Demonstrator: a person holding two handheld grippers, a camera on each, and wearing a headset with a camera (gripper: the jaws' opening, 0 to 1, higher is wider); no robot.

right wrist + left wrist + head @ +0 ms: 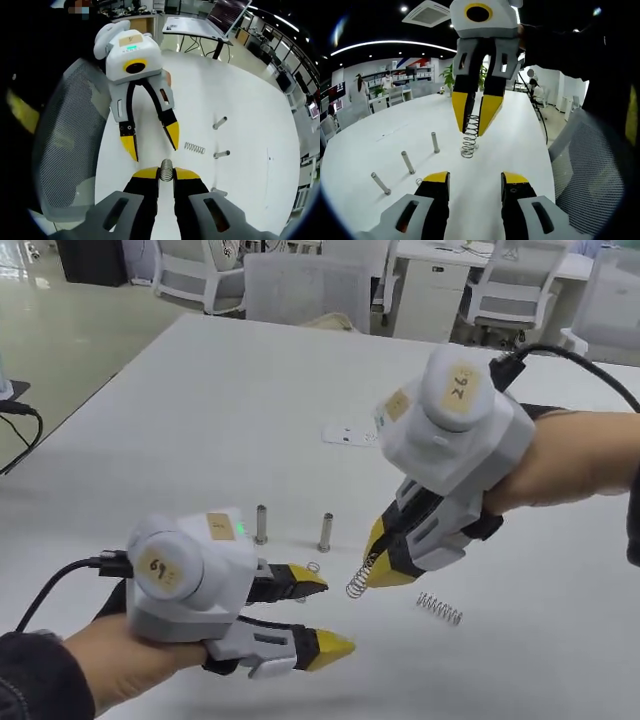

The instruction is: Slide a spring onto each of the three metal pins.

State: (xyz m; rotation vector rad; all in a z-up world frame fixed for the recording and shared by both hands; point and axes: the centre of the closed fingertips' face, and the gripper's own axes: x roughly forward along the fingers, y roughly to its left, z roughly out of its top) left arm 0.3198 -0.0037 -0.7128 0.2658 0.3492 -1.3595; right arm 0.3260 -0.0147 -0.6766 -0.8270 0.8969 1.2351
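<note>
My right gripper (375, 573) is shut on a steel spring (358, 580) that hangs slanting from its yellow tips, its lower end at or just above the white table (200, 420). The right gripper view shows that spring (166, 170) end-on between my right gripper (166, 174) jaws. Two upright metal pins (261, 524) (326, 532) stand just behind. In the left gripper view the three pins (435, 142) (408, 162) (380, 183) stand bare in a row. My left gripper (322, 612) is open, low, facing the right one. A second spring (438, 608) lies to the right, a small one (313, 567) by the left jaw.
A small white card (350, 434) lies on the table beyond the pins. Office chairs (300, 285) stand at the table's far edge. A mesh chair back (592, 165) is close behind the right gripper. Cables trail from both grippers.
</note>
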